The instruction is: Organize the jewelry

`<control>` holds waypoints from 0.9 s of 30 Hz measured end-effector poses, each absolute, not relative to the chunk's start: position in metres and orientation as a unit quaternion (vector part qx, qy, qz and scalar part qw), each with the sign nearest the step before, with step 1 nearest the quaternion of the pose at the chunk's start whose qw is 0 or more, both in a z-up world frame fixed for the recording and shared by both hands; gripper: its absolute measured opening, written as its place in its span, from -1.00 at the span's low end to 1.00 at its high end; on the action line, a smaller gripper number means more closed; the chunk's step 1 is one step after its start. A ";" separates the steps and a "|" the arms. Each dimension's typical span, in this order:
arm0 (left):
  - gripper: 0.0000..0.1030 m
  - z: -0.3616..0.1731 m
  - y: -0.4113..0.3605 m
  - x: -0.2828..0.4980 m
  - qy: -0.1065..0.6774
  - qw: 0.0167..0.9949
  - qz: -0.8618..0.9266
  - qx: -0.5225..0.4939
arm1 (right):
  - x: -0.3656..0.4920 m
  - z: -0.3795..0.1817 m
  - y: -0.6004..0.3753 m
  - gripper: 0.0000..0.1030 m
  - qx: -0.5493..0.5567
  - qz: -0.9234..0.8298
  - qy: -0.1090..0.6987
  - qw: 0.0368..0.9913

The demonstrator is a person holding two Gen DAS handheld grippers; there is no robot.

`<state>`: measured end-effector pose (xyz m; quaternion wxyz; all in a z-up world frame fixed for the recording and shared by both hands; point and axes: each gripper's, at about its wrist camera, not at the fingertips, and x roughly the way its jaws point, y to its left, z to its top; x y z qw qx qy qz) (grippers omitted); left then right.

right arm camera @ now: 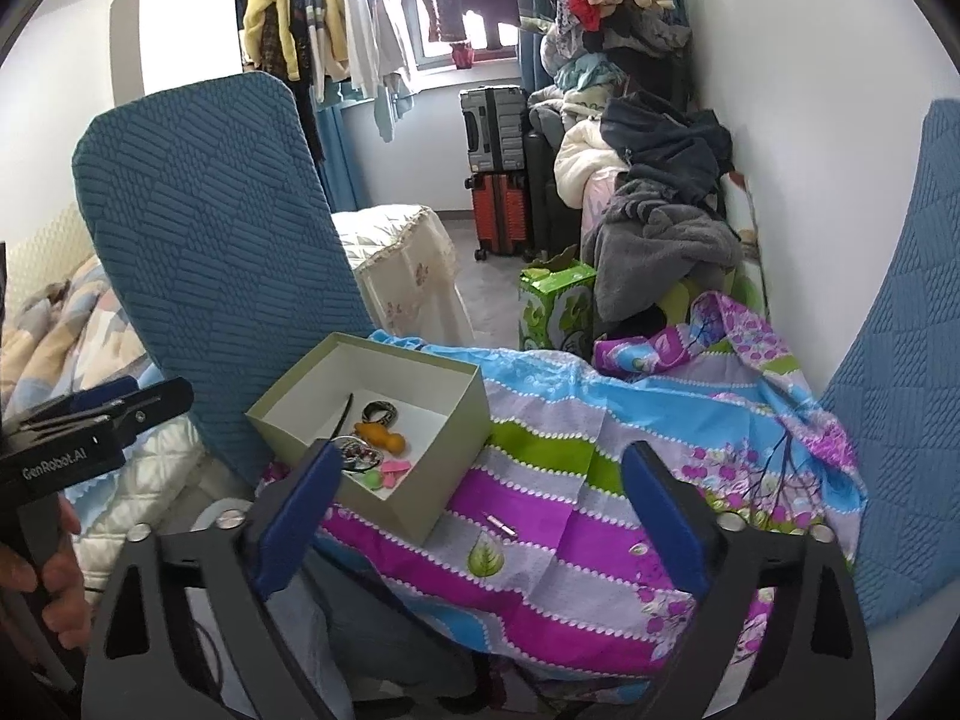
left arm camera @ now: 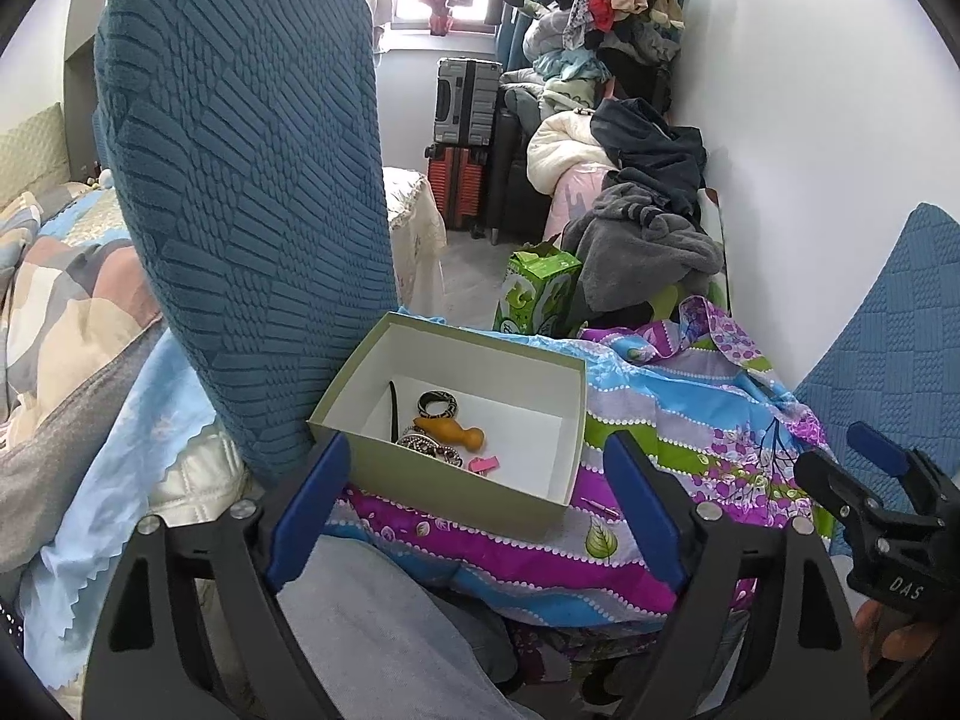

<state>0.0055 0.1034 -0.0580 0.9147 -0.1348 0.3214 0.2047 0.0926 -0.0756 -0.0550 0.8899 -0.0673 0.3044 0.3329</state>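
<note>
Between the blue-padded fingers (right arm camera: 300, 510) lies a cloth (right arm camera: 570, 480) striped purple, sky blue, lilac and green; left of them, a pale green box (right arm camera: 456, 414), white inside.

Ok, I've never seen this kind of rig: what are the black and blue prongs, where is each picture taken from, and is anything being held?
No robot here: a person holds a two-finger gripper in each hand, with a camera on each looking along its fingers. One picture is from the left gripper, the other from the right gripper. Both are open and hold nothing. On the patterned cloth sits an open box with a bangle, an orange piece and pink clips. A small pink pin lies outside it on the cloth.
</note>
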 end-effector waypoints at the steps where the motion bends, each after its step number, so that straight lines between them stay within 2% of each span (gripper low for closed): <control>1: 0.72 -0.058 0.103 0.006 0.322 0.914 0.206 -0.134 | 0.092 -0.055 -0.075 0.97 -0.071 0.332 0.303 0.890; 4: 0.77 -0.058 0.103 0.006 0.322 0.914 0.206 -0.134 | 0.092 -0.055 -0.074 1.00 -0.073 0.335 0.305 0.889; 27: 0.79 -0.058 0.104 0.004 0.330 0.907 0.220 -0.140 | 0.095 -0.055 -0.071 1.00 -0.090 0.330 0.306 0.888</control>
